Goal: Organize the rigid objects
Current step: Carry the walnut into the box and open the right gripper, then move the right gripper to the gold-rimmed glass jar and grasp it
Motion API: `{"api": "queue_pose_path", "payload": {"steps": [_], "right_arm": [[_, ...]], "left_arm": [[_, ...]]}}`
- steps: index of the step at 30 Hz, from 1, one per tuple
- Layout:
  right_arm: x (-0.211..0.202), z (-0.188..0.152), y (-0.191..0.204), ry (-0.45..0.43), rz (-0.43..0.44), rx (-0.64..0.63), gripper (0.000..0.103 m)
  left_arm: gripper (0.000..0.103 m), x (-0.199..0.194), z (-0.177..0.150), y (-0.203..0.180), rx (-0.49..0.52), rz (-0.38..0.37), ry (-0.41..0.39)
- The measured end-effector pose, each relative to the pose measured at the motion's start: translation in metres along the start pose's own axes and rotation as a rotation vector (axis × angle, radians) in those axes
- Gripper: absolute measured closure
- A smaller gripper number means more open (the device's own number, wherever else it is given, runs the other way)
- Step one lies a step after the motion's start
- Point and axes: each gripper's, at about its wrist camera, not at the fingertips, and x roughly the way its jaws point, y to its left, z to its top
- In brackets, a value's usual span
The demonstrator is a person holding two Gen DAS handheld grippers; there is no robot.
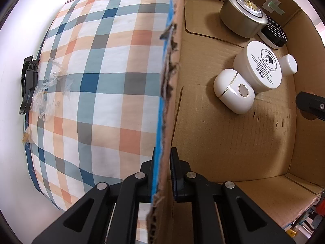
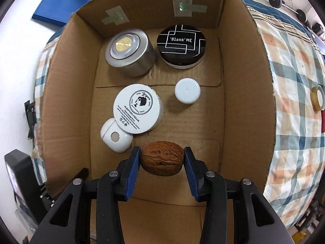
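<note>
A cardboard box [image 2: 77,93] stands open on a plaid cloth. Inside are a silver tin [image 2: 130,52], a black "Blank ME" compact [image 2: 181,44], a white cream jar [image 2: 138,109], a small white cap jar [image 2: 187,90] and a white case [image 2: 116,138]. My right gripper [image 2: 162,158] is shut on a brown walnut [image 2: 161,158], held above the box's near floor. My left gripper [image 1: 162,162] is shut on the box's left wall [image 1: 169,93]. The same jars show in the left wrist view: the tin [image 1: 241,16], the cream jar [image 1: 259,67], the white case [image 1: 233,90].
The plaid cloth [image 1: 101,71] spreads left of the box, with a black clip [image 1: 28,83] and clear plastic wrap [image 1: 48,85] at its edge. A roll of tape [image 2: 317,97] lies on the cloth right of the box. A blue pad [image 2: 61,6] lies behind.
</note>
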Motion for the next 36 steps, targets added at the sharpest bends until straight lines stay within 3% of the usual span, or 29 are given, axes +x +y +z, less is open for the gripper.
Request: {"api": "queue_pose_path", "payload": {"steps": [15,18,19,21,24,36], "right_arm": [[0.013,0.003,-0.002,0.018,-0.029,0.028,0.057],[0.016,0.004,-0.005,0.038,-0.013,0.038,0.046],[0.016,0.004,-0.007,0.039,-0.011,0.040,0.032],[0.017,0.004,-0.006,0.044,0.010,0.033,0.025],[0.014,0.003,-0.002,0.036,-0.023,0.016,0.002],[-0.013,0.003,0.001,-0.016,-0.023,0.005,0.000]], "left_arm": [[0.096,0.000,0.001,-0.004,0.015,-0.001,-0.003],[0.096,0.000,0.001,-0.004,0.017,-0.001,-0.003],[0.096,0.000,0.001,-0.004,0.016,-0.003,-0.004],[0.096,0.000,0.001,-0.005,0.018,-0.001,-0.005],[0.096,0.000,0.001,-0.004,0.019,0.001,-0.004],[0.096,0.000,0.002,-0.002,0.020,-0.003,-0.002]]}}
